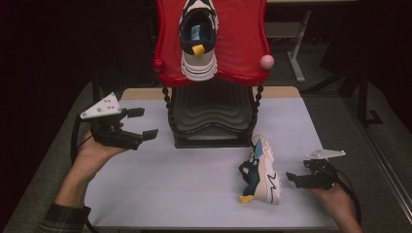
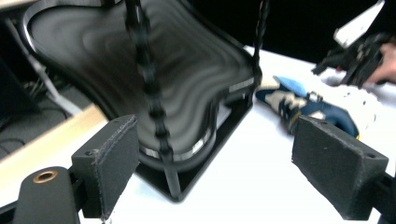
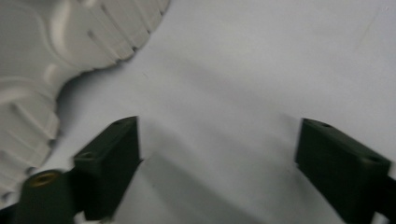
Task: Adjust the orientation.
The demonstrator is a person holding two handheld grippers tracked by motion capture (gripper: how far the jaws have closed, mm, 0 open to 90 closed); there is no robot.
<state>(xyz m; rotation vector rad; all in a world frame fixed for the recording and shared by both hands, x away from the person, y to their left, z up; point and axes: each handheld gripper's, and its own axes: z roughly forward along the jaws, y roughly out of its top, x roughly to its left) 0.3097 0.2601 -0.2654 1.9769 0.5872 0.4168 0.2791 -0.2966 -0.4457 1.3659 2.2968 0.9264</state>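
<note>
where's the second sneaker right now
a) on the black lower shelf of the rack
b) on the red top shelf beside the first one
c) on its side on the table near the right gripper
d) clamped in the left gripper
c: the sneaker lies on its side on the white table, sole toward the open right gripper, apart from the one up on the red shelf.

Both hands at table edges, each holding a gripper, jaws apart.

Left gripper (image 1: 144, 122) is held raised in the left hand (image 1: 94, 153), forearm angled in from below, jaws wide and empty, pointing right. Right gripper (image 1: 293, 178) sits low in the right hand (image 1: 335, 196), jaws spread with nothing between them, pointing left.
</note>
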